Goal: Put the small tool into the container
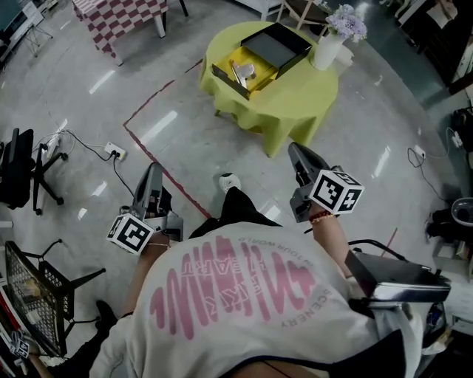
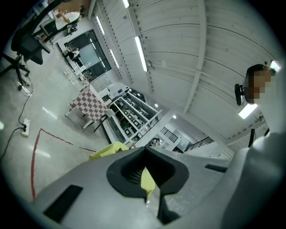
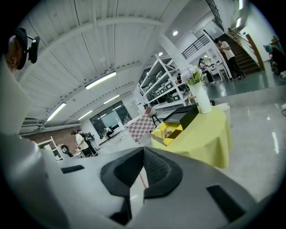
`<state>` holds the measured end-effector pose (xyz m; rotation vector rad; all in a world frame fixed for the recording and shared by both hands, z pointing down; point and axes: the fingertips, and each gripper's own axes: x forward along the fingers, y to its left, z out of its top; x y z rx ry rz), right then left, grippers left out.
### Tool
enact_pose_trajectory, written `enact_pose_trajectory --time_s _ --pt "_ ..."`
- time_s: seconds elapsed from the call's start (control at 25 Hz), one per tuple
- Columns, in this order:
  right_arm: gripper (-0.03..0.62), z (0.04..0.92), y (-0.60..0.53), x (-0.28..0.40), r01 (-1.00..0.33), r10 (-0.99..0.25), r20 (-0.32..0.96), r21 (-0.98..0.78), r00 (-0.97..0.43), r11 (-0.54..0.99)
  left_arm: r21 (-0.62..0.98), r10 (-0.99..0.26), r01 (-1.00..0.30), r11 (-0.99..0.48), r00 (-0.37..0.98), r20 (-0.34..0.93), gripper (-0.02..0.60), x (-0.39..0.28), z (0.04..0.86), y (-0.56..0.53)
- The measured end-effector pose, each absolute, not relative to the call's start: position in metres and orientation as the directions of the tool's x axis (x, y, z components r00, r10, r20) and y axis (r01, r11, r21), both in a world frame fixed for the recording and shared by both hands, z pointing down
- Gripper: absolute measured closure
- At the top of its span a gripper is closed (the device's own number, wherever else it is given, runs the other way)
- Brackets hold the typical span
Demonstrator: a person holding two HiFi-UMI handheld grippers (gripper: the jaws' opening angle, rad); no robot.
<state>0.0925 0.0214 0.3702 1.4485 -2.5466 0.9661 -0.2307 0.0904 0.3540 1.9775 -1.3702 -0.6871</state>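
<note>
A round table with a yellow cloth (image 1: 295,96) stands a few steps ahead of me. On it lies an open box: a black lid (image 1: 277,44) and a yellow-lined tray (image 1: 260,80) holding a small silvery tool (image 1: 242,71). My left gripper (image 1: 154,168) is held low at my left side, far from the table, shut and empty. My right gripper (image 1: 295,148) is also shut and empty, pointing toward the table. The right gripper view shows the gripper (image 3: 143,150), the table (image 3: 205,134) and the box (image 3: 176,120) ahead. The left gripper (image 2: 144,150) sees only a corner of the cloth (image 2: 107,150).
A white vase of flowers (image 1: 330,43) stands on the table beside the box. Red tape (image 1: 159,159) marks the floor. A checkered table (image 1: 122,18) stands at the far left, with an office chair (image 1: 26,170), a power strip (image 1: 114,153) and a wire-mesh chair (image 1: 37,295) nearby.
</note>
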Motion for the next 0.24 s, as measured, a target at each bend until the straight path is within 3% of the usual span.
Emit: enact_pose_trajectory --time_s 0.24 --pt "0.588 0.3726 0.0121 0.0863 -0.788 -0.751 0.342 -0.493 -0.566 0.369 0.746 -0.947 -0.616 -0.253 0.315 -0.061 0.574 -0.2354 0.3572 0.0862"
